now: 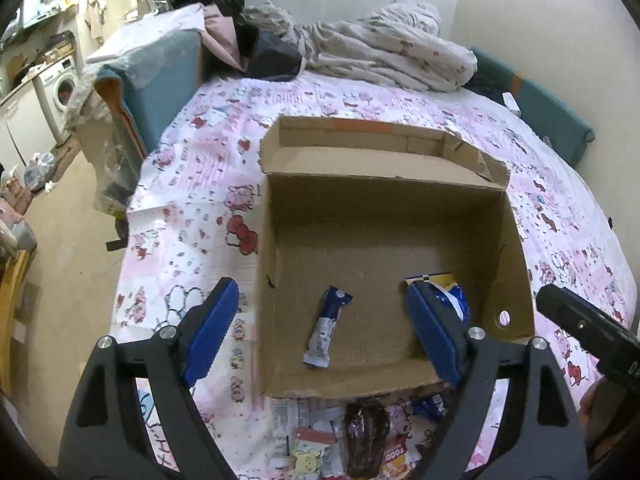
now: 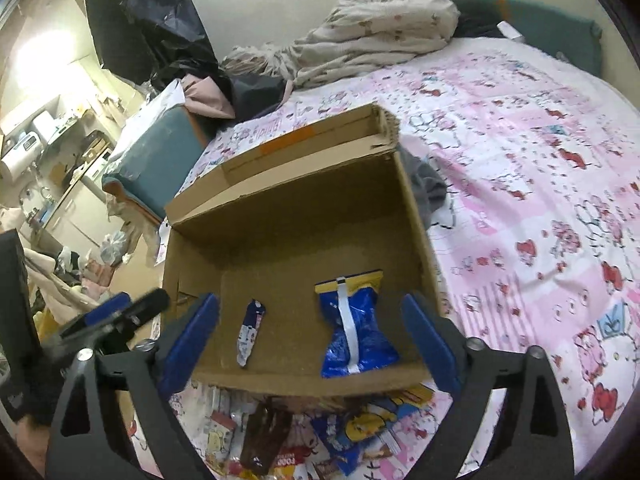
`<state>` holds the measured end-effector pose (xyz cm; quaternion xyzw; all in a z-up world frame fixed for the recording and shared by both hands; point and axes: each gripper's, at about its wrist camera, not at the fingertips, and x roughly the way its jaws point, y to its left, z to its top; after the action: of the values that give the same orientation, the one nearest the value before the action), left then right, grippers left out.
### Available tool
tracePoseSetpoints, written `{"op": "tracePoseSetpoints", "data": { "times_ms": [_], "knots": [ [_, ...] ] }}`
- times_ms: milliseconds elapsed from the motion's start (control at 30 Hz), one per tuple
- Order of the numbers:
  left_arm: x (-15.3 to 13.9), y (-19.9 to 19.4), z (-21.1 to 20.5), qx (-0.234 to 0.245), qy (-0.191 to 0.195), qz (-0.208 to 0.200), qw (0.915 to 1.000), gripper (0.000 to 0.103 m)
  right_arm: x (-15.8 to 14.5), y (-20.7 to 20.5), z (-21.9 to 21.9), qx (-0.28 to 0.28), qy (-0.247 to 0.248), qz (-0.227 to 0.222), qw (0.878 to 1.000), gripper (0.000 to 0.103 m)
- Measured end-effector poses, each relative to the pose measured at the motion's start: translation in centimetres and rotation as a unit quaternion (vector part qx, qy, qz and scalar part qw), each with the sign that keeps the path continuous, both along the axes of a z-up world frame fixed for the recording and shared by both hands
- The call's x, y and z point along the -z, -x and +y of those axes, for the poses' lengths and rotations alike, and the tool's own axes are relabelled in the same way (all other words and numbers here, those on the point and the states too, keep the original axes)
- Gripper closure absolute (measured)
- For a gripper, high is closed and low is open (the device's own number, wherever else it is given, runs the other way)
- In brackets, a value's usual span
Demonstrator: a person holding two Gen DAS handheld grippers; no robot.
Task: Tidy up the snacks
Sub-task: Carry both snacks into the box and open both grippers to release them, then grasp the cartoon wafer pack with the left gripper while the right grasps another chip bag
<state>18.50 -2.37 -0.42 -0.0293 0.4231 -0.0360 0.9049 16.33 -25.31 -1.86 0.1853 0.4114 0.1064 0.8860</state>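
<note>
So the biggest thing is the bed with the pink cartoon-print sheet (image 1: 192,216), with a crumpled pale floral blanket (image 1: 384,52) bunched up at the far end. Sitting on the sheet is an open brown cardboard box (image 1: 516,248) with its lid flap folded back on the far side. Both grippers hang over the near edge of the box, angled down into it. The left gripper (image 1: 324,336) has its blue-padded jaws spread wide with nothing between the pads, and the right gripper (image 2: 312,344) is just as wide and just as empty. Inside the box, a blue crinkly snack bag with a yellow top edge (image 2: 356,336) lies near the right wall, and a slim blue and white snack stick wrapper (image 1: 326,330) lies apart from it toward the left. Just outside the box's near wall there's a loose pile of assorted snack packets (image 2: 304,436) on the sheet, including a dark brown wrapped one (image 1: 366,440)
</note>
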Motion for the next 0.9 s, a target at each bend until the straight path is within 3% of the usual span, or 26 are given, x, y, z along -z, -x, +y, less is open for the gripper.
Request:
{"op": "tracePoseSetpoints", "data": {
  "times_ms": [467,667,900],
  "knots": [
    [0.1,5.3,2.4,-0.012,0.014,0.020,0.9996,0.016,1.0,4.0,-2.1,0.017,-0.060,0.043,0.997,0.006],
    [0.1,6.9,3.6,-0.028,0.024,0.027,0.9990,0.016,1.3,5.6,-2.2,0.018,-0.064,0.051,0.996,0.006],
    [0.8,8.0,5.7,-0.063,0.029,0.049,0.9964,0.016,3.1,7.0,-2.6,0.027,-0.071,0.093,0.993,0.006]
  ]
}}
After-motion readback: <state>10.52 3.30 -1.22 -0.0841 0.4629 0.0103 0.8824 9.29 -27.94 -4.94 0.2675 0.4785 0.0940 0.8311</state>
